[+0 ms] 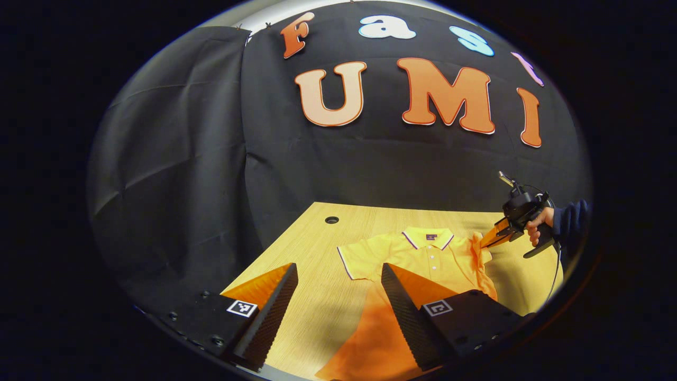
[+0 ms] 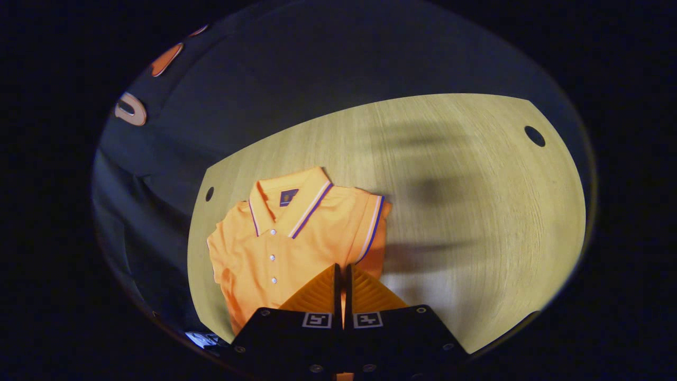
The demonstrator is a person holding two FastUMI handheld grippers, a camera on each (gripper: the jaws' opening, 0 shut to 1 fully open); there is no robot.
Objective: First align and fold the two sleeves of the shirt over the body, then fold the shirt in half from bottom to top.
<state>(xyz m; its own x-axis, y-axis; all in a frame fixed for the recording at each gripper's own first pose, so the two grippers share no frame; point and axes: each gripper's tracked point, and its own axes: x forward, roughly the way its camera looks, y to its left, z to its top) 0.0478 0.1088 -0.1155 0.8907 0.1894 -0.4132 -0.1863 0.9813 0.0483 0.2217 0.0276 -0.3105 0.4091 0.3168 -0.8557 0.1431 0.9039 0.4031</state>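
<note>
Right gripper [image 2: 342, 275], jaws pinched on the shirt [image 2: 275, 238] sleeve; left gripper [image 1: 338, 296] hovers, jaws wide apart.

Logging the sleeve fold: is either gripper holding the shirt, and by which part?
The right gripper pinches the orange polo shirt by its sleeve edge, fingers closed on the cloth. The left gripper is open, holding nothing.

An orange polo shirt [image 2: 275, 238] with white-and-purple striped collar and sleeve edges lies on a pale yellow wooden table [image 2: 476, 211].
</note>
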